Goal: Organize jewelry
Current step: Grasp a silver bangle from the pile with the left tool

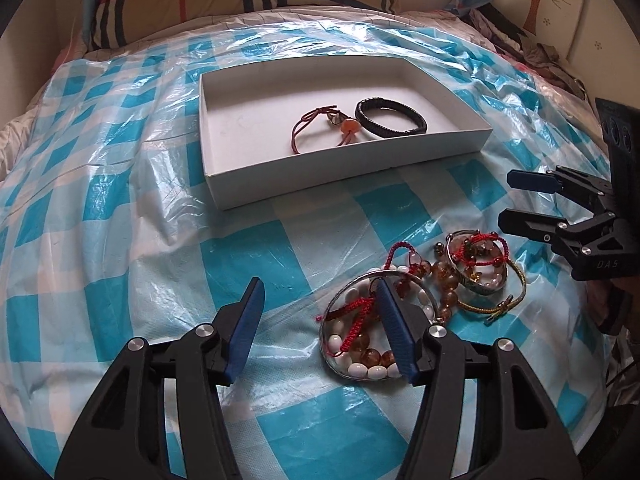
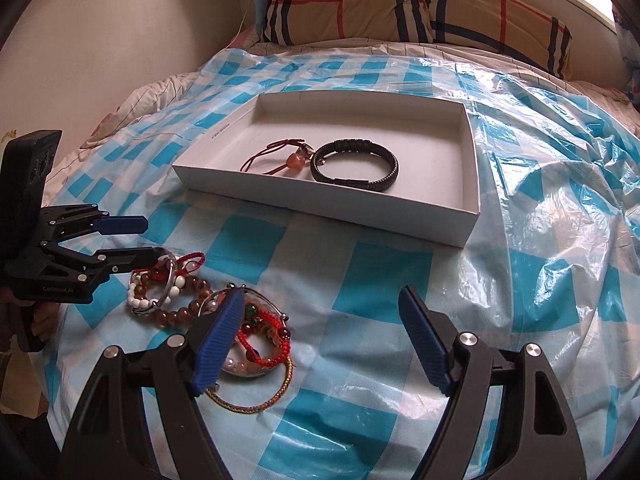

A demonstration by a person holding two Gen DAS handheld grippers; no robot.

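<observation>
Two bracelets point(image 1: 356, 126) lie in the box point(image 1: 256, 190) on the bed point(image 1: 120, 240); the jewelry pile point(image 1: 420, 292) lies before it.

Your left tongs point(image 1: 320, 328) stand wide open, blue pads angled toward 12 o'clock, holding nothing. Your right tongs point(image 2: 320, 340) are spread just as wide — seen from the left wrist they sit at 3 o'clock, fingers pointing toward 9 o'clock.

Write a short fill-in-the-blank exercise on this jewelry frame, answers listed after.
1. The white box holds ____ bracelets.
2. The black bracelet lies inside the ____.
3. Both the left gripper and the right gripper are ____.
4. The pile of bracelets lies on the blue-and-white ____ plastic sheet.

Answers: two; box; open; checkered
</observation>
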